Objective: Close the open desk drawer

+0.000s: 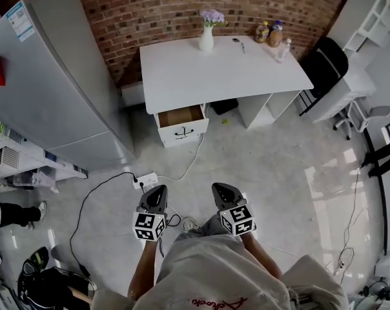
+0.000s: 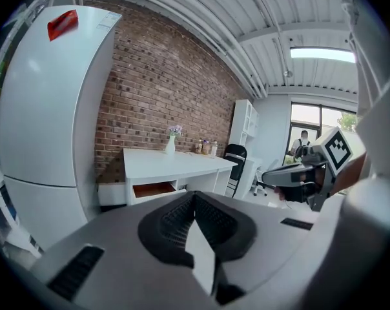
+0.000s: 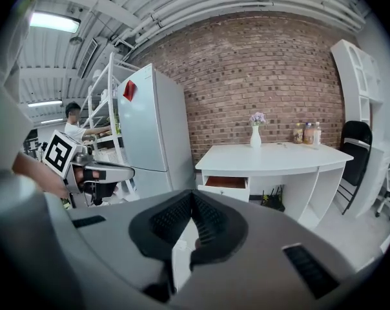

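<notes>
We hold the left tool (image 1: 157,189) and the right tool (image 1: 222,187) side by side above the floor (image 1: 266,166), each with its jaws together and nothing between them. Well ahead of both, the drawer (image 1: 181,123) stands pulled out under the white table (image 1: 214,70), at the end nearest the fridge (image 1: 46,82), its wooden inside showing.

Bright, even daylight; fisheye-warped edges
</notes>
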Action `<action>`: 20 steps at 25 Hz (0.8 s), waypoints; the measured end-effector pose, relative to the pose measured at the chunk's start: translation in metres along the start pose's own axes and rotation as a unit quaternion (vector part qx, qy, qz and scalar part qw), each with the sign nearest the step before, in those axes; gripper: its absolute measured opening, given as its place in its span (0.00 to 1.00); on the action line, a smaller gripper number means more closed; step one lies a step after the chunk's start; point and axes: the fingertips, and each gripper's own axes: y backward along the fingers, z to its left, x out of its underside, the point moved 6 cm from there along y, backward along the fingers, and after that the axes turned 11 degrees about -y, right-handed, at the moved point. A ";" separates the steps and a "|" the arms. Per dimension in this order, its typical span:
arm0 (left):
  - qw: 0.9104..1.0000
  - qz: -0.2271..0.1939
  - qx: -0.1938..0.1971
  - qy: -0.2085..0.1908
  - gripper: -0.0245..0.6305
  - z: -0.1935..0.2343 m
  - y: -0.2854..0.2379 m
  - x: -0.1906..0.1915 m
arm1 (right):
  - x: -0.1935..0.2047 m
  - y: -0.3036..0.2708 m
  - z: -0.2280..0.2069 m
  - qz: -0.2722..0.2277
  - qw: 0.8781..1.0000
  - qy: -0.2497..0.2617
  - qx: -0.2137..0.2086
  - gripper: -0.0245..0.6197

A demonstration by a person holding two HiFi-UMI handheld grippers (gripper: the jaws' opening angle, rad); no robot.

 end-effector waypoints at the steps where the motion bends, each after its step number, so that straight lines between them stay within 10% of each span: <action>1: 1.000 0.002 0.003 -0.001 0.06 -0.001 -0.003 0.000 | 0.001 -0.001 -0.002 0.001 1.000 -0.002 0.002 0.06; 20: 0.999 0.027 -0.038 0.008 0.06 -0.012 -0.090 -0.028 | -0.040 -0.051 -0.088 0.021 0.998 0.004 -0.057 0.06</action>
